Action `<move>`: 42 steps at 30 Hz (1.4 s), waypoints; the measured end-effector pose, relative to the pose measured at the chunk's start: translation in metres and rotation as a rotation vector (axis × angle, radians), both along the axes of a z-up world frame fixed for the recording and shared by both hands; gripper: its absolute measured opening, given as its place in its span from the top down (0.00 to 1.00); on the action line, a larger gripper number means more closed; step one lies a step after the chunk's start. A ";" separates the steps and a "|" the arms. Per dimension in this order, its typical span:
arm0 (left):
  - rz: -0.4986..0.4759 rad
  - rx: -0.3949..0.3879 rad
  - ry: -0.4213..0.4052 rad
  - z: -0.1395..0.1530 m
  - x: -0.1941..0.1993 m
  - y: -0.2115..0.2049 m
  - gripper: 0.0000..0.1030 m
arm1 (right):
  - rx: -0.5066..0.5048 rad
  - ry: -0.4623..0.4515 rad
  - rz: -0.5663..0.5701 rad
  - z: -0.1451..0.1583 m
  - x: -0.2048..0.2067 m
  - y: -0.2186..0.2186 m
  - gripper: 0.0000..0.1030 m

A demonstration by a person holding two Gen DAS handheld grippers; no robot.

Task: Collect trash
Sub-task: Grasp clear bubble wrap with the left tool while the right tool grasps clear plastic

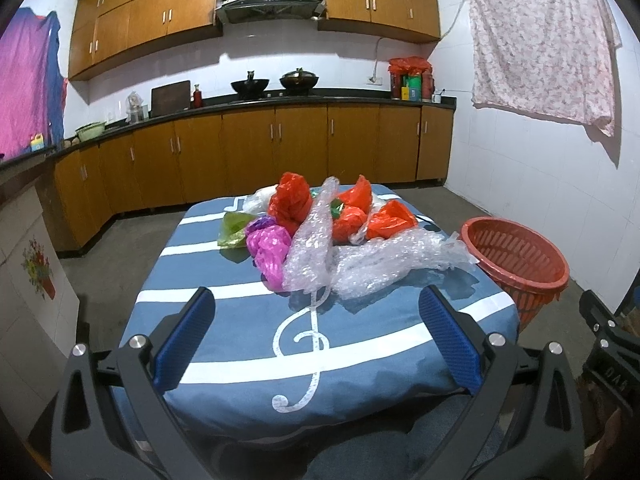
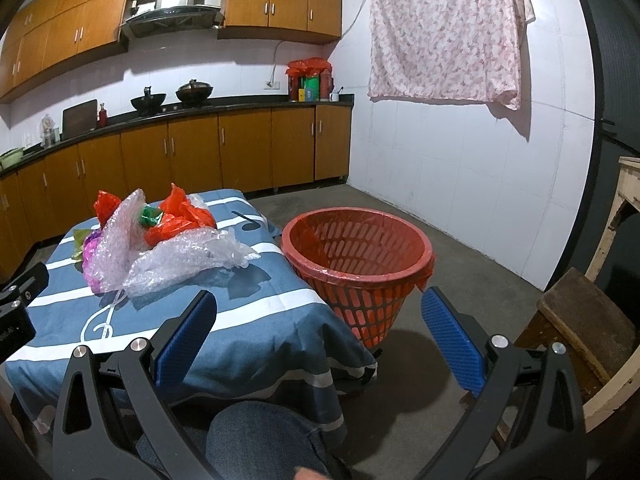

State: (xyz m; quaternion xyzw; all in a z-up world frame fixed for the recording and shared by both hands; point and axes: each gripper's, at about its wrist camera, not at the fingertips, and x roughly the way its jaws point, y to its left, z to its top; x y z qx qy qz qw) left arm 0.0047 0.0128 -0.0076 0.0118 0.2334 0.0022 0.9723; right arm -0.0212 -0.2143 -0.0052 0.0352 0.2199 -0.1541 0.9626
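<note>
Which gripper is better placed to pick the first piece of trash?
Probably left: the open left gripper faces the clear bubble wrap on the blue striped tablecloth; the right gripper faces the red plastic basket.

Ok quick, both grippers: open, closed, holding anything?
Left gripper: open, holding nothing, short of the trash pile.
Right gripper: open, holding nothing.

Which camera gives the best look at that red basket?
The right wrist view: the red basket shows whole beside the table, with its inside visible. The left wrist view catches it at the right edge, partly hidden behind the table corner.
</note>
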 end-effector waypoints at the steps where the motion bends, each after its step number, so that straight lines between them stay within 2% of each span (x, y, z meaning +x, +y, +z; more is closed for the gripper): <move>1: 0.005 -0.003 0.006 -0.001 0.002 0.002 0.04 | 0.000 0.007 0.004 -0.003 0.003 0.001 0.02; 10: 0.095 -0.045 0.077 -0.020 0.020 0.043 0.04 | -0.013 0.048 0.087 -0.013 0.048 0.019 0.02; 14: 0.118 -0.058 0.091 -0.024 0.033 0.057 0.04 | 0.051 0.072 0.118 -0.017 0.080 0.019 0.03; 17: 0.138 -0.062 0.099 -0.026 0.046 0.064 0.04 | 0.087 0.091 0.135 -0.021 0.110 0.018 0.14; 19: 0.151 -0.068 0.102 -0.027 0.053 0.069 0.04 | 0.087 0.106 0.146 -0.024 0.126 0.020 0.25; 27: 0.126 -0.093 0.100 -0.025 0.084 0.070 0.04 | 0.103 0.145 0.194 -0.031 0.176 0.026 0.42; 32: 0.089 -0.086 0.079 -0.019 0.112 0.059 0.04 | 0.124 0.221 0.186 -0.046 0.202 0.019 0.51; 34: 0.067 -0.074 0.080 -0.018 0.126 0.051 0.08 | 0.145 0.253 0.197 -0.054 0.207 0.016 0.66; 35: 0.059 -0.071 0.081 -0.018 0.130 0.048 0.09 | 0.157 0.268 0.205 -0.057 0.208 0.015 0.70; 37: 0.035 -0.054 0.091 -0.019 0.144 0.038 0.17 | 0.168 0.278 0.217 -0.061 0.208 0.012 0.85; 42: 0.002 -0.015 0.142 -0.030 0.177 0.018 0.29 | 0.192 0.268 0.246 -0.060 0.205 0.007 0.91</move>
